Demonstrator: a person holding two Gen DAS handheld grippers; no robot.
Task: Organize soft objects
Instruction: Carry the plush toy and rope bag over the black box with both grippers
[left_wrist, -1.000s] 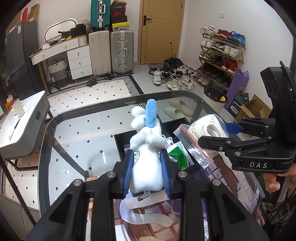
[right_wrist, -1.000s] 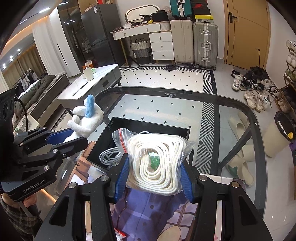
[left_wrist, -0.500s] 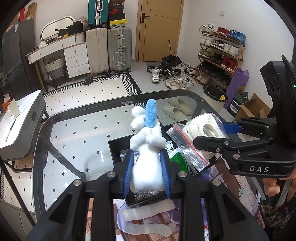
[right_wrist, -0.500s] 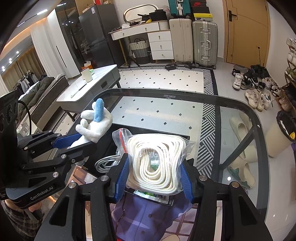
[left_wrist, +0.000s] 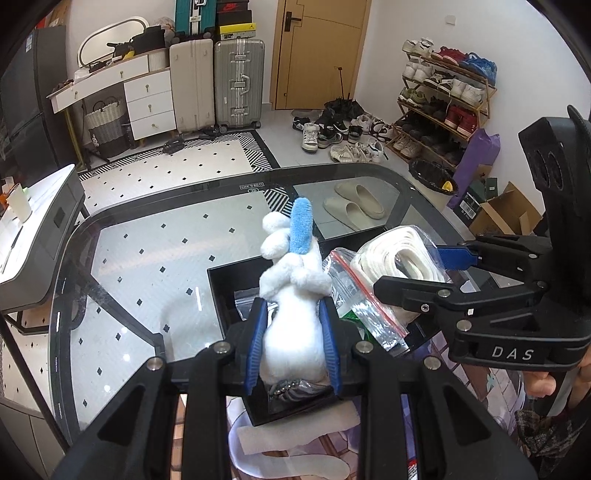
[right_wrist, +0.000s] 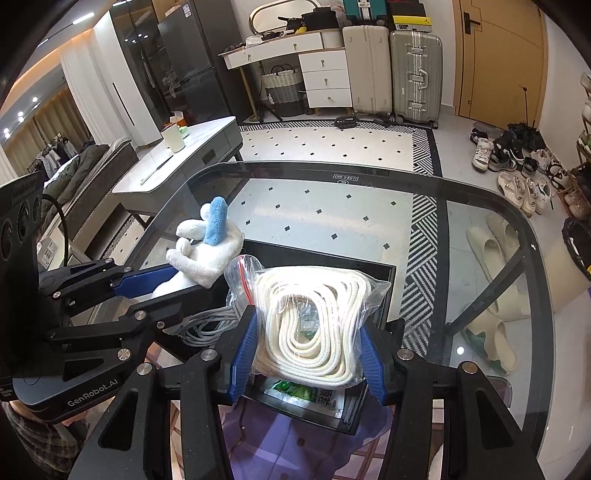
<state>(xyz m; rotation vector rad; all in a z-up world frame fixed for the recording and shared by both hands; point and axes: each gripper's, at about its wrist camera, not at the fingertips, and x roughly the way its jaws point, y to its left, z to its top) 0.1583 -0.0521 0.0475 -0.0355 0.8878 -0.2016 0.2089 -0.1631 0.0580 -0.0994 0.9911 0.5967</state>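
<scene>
My left gripper (left_wrist: 291, 325) is shut on a white plush toy (left_wrist: 291, 295) with a blue ear, held upright over the near end of a black tray (left_wrist: 221, 291) on the glass table. My right gripper (right_wrist: 306, 343) is shut on a clear zip bag of coiled white rope (right_wrist: 314, 321), held above the same black tray (right_wrist: 384, 273). In the left wrist view the right gripper (left_wrist: 436, 273) and the rope bag (left_wrist: 391, 258) hang just right of the plush. In the right wrist view the left gripper (right_wrist: 155, 284) carries the plush toy (right_wrist: 207, 254) at the left.
The tray holds a grey cable coil (right_wrist: 207, 325), a green packet (right_wrist: 295, 391) and plastic bags. A printed mat (right_wrist: 295, 443) lies on the near table. The glass table edge (right_wrist: 332, 170) curves ahead. Slippers (right_wrist: 491, 251), shoes and suitcases (right_wrist: 413, 62) stand on the floor beyond.
Both grippers have moved forward and lower over the black tray, each keeping its load. The tray now sits nearer under the plush and the rope bag.
</scene>
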